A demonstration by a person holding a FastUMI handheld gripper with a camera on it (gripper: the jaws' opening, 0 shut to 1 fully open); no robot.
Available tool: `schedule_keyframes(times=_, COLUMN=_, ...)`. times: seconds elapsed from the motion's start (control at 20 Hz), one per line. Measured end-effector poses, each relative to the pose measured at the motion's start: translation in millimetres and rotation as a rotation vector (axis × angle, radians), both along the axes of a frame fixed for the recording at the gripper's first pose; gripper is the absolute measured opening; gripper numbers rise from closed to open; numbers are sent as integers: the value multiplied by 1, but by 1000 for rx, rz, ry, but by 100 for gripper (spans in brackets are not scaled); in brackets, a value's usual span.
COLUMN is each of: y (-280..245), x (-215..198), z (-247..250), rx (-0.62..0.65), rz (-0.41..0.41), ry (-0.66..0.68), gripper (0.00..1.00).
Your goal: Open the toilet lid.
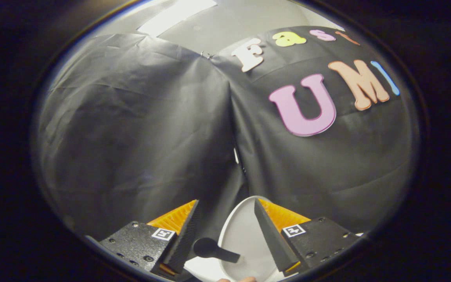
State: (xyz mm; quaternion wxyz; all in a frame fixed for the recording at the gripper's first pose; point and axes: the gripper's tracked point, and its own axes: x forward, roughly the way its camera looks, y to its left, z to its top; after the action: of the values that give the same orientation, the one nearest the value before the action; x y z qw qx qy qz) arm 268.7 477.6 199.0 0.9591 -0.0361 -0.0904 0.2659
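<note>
The white oval toilet lid (245,239) lies low between my two fingers, and its far rounded end reaches about as far as the fingertips. A black handle (213,249) with a round end sticks out from the lid's left side toward the left finger. My gripper (226,201) is open, its orange-and-black fingers spread wide to either side of the lid. The right finger (274,235) overlaps the lid's right edge; whether it touches the lid I cannot tell. The left finger (184,235) stands just clear of the handle's round end. Nothing is held.
Black cloth walls rise close ahead and meet in a fold (231,137) straight beyond the fingers. A bright ceiling panel (174,15) shows above them. A person's fingertip (237,279) peeks in below the lid.
</note>
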Motion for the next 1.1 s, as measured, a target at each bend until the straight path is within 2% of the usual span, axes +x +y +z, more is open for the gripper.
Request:
schedule_keyframes(times=0.3, y=-127, x=-15, z=32, rx=33, rz=-239, ry=-80, gripper=85)
schedule_keyframes(times=0.55, y=-238, x=-20, z=37, rx=67, rz=-416, ry=-76, gripper=84)
schedule_keyframes(times=0.85, y=-338, x=-53, z=27, rx=46, rz=-535, ry=-58, gripper=85)
schedule_keyframes(times=1.1, y=-399, x=-93, z=37, rx=66, rz=-601, ry=-96, gripper=85)
